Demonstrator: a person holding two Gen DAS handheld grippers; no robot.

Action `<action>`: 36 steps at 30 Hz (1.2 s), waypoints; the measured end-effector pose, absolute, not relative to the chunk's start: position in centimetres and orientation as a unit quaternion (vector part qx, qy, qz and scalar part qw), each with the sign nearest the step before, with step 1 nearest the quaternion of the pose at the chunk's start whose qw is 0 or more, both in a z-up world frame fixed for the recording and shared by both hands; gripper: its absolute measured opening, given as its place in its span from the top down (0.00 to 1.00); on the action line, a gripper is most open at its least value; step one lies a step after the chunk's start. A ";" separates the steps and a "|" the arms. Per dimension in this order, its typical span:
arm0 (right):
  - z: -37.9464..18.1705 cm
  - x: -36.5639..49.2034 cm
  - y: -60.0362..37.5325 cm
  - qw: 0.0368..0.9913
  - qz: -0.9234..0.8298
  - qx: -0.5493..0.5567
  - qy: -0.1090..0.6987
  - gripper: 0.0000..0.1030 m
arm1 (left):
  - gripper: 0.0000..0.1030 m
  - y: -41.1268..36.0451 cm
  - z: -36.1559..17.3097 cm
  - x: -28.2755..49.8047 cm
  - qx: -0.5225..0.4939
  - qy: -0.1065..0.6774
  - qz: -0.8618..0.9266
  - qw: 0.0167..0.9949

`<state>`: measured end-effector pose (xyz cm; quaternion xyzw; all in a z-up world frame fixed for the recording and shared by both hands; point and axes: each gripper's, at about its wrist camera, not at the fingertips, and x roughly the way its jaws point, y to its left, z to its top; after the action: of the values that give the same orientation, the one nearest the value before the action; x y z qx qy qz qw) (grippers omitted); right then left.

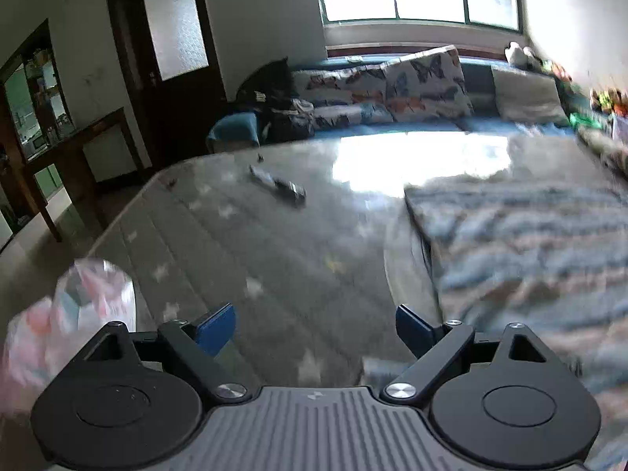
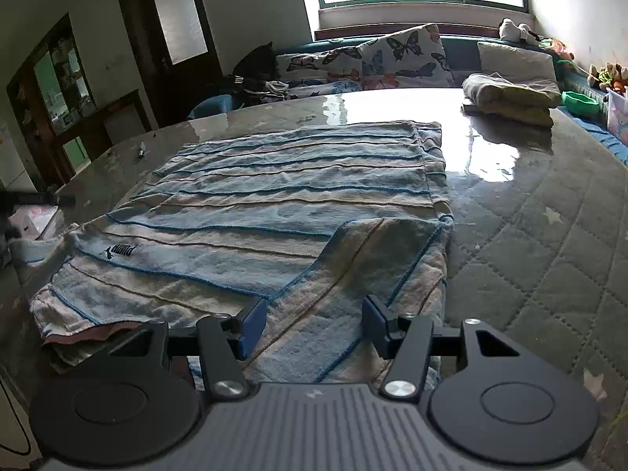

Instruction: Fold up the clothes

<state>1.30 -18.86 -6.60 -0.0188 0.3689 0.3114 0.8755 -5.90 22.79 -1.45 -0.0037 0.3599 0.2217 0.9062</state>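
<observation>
A blue, white and tan striped shirt [image 2: 274, 212] lies spread flat on the glossy quilted table [image 2: 549, 235], one sleeve folded in over its near right part. My right gripper [image 2: 314, 324] hovers open just above that folded sleeve, nothing between its fingers. In the blurred left wrist view the same striped shirt [image 1: 530, 243] fills the right side. My left gripper [image 1: 316, 327] stands open over bare table [image 1: 243, 243] to the left of the shirt, holding nothing.
A folded grey and yellow garment [image 2: 510, 96] rests at the table's far right. A dark remote-like object [image 1: 280, 186] lies on the far left of the table. A pink patterned bundle [image 1: 74, 314] sits at the near left edge. A sofa with butterfly cushions [image 2: 392, 59] stands behind.
</observation>
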 end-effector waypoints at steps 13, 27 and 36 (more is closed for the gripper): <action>-6.5 1.6 -19.0 0.871 0.320 -0.016 0.372 0.46 | 0.28 24.1 -2.5 6.5 -0.011 0.378 0.142 0.915; -6.5 2.3 -18.4 0.868 0.323 -0.033 0.375 0.44 | 0.85 25.5 -4.8 12.0 -0.001 0.362 0.113 0.925; -6.5 2.2 -18.2 0.866 0.326 -0.051 0.375 0.44 | 0.99 25.5 -5.4 12.6 0.065 0.347 0.141 0.925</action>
<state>2.23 -18.17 -6.51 -0.0505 0.3753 0.3261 0.8662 12.61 25.46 -5.35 0.0650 0.3465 0.1405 0.9252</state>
